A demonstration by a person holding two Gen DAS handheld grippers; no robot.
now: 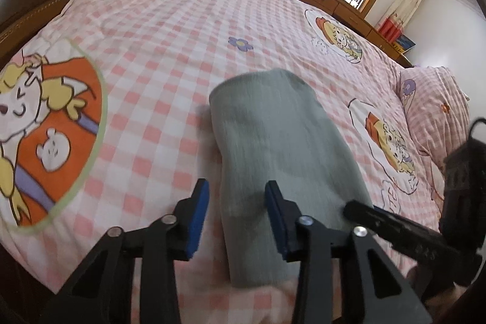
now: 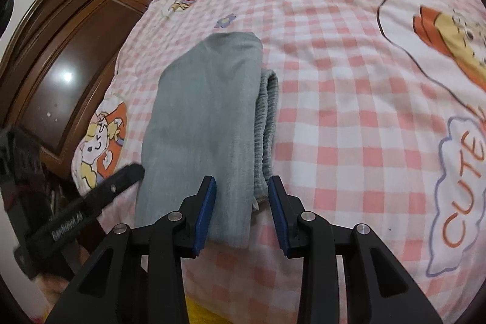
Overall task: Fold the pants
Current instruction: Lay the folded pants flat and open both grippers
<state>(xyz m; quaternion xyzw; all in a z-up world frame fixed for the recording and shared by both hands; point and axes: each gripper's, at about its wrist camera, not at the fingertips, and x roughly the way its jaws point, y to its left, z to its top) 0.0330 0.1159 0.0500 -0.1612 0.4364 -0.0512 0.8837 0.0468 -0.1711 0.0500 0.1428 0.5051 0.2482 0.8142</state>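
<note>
Pants: grey-green pants (image 1: 273, 141) (image 2: 206, 117), folded into a long narrow bundle, lie on the pink-checked duvet (image 1: 170, 29) (image 2: 340, 75) near its close edge.
Waistband: ribbed elastic band (image 2: 267, 117) shows along the bundle's right side.
Left gripper: left gripper (image 1: 237, 214) is spread wide, grasping nothing; the bundle's near-left corner lies between its blue pads (image 1: 199, 220).
Right gripper: right gripper (image 2: 241, 211) is likewise parted and empty; the bundle's near-right corner sits between its fingers.
Surroundings: pillow (image 1: 434, 117) at right; dark wooden wardrobe (image 2: 76, 50) beside the bed.
</note>
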